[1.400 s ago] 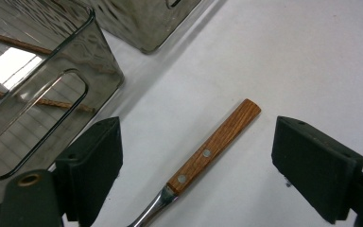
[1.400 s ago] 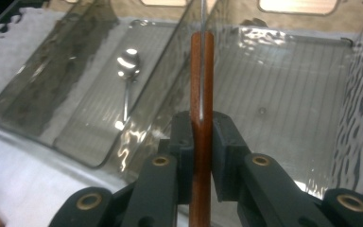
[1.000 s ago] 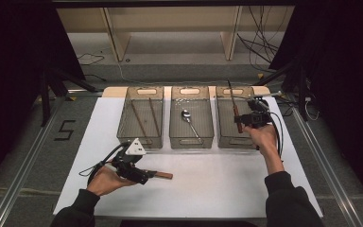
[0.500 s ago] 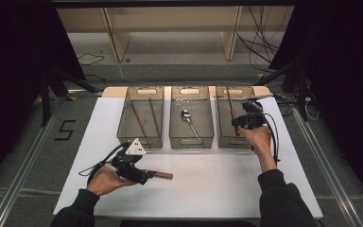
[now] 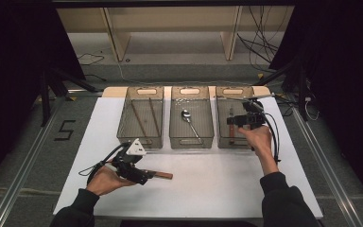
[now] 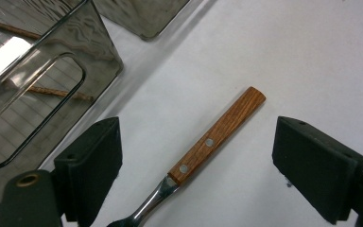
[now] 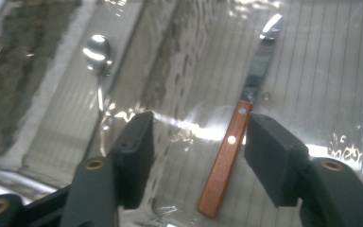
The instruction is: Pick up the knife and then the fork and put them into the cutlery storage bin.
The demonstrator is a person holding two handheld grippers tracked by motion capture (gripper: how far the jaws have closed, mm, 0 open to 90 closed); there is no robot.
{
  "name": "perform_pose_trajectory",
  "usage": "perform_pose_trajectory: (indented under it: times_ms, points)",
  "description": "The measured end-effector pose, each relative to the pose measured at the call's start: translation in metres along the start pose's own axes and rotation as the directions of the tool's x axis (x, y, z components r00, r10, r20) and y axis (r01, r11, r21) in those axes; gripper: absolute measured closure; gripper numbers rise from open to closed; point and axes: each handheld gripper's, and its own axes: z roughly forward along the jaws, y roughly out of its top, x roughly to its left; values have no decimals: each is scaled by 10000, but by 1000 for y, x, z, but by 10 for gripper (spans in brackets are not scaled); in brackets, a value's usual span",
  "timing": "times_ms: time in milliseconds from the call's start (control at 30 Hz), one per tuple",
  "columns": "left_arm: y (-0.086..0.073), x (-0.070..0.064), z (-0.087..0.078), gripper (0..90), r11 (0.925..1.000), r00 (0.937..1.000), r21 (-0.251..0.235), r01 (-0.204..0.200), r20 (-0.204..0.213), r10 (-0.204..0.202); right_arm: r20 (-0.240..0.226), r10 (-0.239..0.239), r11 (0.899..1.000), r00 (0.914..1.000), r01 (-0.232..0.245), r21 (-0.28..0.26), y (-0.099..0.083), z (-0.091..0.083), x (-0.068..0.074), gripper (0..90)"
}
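A utensil with a wooden handle (image 6: 217,130) and a metal neck lies on the white table (image 5: 208,179), between the wide-apart jaws of my left gripper (image 6: 196,137). In the high view, that left gripper (image 5: 146,176) rests at the front left, pointing right along the handle (image 5: 163,175). My right gripper (image 5: 243,119) hovers over the right clear bin (image 5: 234,88). It stands open above a wooden-handled knife (image 7: 227,151) lying flat on the bin floor. In the right gripper view, nothing sits between the fingers of the right gripper (image 7: 198,132).
Three clear bins stand in a row at the back of the table. The left bin (image 5: 140,88) holds two chopsticks (image 5: 142,118), and the middle bin (image 5: 190,88) holds a spoon (image 5: 186,116). Cables trail from both grippers. Metal rails run along the table's sides.
My right gripper held the knife upright over the right bin; it has opened and the knife now lies in that bin. The left gripper has stayed by the handle.
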Motion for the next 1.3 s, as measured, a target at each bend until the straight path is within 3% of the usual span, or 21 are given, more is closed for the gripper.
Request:
perform_pose_trajectory:
  times_ms: [200, 400, 633, 767, 867, 1033, 1300]
  points:
    - [0, 1, 0, 164, 10000, 10000, 49, -7, -65, 8, -463, -1146, 9910, 9923, 1110, -746, -9, -23, 14, 339]
    - [4, 4, -1, 164, 9997, 9996, 147, -211, -210, 214, -981, -2241, 9691, 9696, 2111, -1273, -28, -44, 30, 300]
    - [9, 7, 2, 164, 9976, 9991, 571, -390, -130, 398, -1587, -3027, 9440, 9398, 2728, -1856, -58, -62, 44, 277]
    - [10, 9, 6, 165, 9959, 9990, 791, -434, -90, 443, -1789, -3326, 9316, 9260, 2930, -2152, -77, -68, 49, 273]
    - [10, 10, 9, 168, 9925, 9981, 1058, -609, -9, 613, -1805, -3456, 9263, 9208, 3041, -2224, -87, -72, 50, 272]
    - [13, 9, 14, 191, 9797, 9948, 1726, -1021, 126, 1015, -1928, -3541, 9248, 9151, 3119, -2177, -101, -75, 50, 270]
    - [17, 8, 31, 258, 9375, 9810, 2888, -1942, 528, 1869, -2028, -3625, 9230, 9097, 3203, -2134, -117, -76, 51, 268]
